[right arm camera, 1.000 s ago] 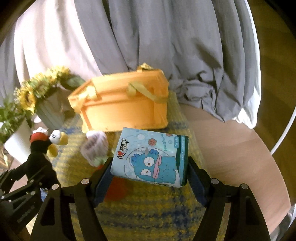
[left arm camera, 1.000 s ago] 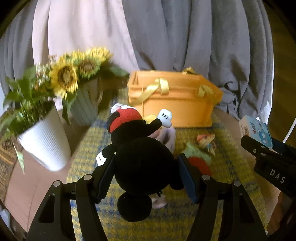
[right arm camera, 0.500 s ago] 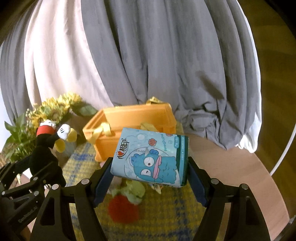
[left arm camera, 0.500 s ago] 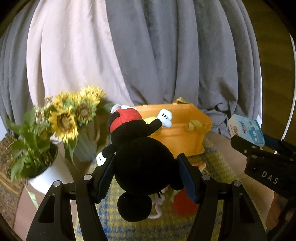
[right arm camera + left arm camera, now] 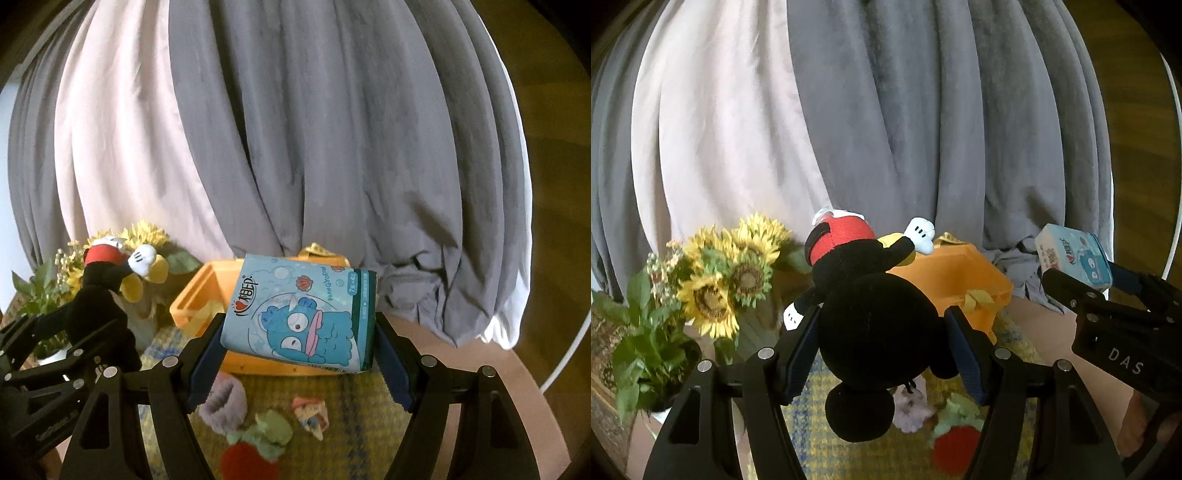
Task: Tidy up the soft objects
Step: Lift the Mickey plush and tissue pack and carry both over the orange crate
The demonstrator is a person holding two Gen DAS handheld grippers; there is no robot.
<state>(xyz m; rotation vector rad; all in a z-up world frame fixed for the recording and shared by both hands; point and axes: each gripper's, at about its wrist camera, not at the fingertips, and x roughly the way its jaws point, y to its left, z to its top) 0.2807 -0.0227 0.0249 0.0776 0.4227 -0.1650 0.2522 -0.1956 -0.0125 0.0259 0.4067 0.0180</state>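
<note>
My left gripper (image 5: 882, 350) is shut on a black mouse plush (image 5: 875, 317) with red shorts and white gloves, held in the air above the mat. My right gripper (image 5: 301, 354) is shut on a blue tissue pack (image 5: 299, 314) with a cartoon monster, also lifted. Each shows in the other view: the plush (image 5: 99, 306) at left, the tissue pack (image 5: 1073, 260) at right. An orange basket (image 5: 207, 299) with yellow ribbon handles stands behind both; it also shows in the left wrist view (image 5: 960, 280).
On the yellow-blue woven mat (image 5: 354, 424) lie a purple scrunchie (image 5: 223, 406), a red-and-green strawberry plush (image 5: 255, 450) and a small colourful soft piece (image 5: 312, 411). Sunflowers in a vase (image 5: 727, 277) and a potted plant (image 5: 646, 354) stand left. Grey and white curtains hang behind.
Both grippers have risen with their loads. The basket and the mat now sit lower in both views, and more curtain shows.
</note>
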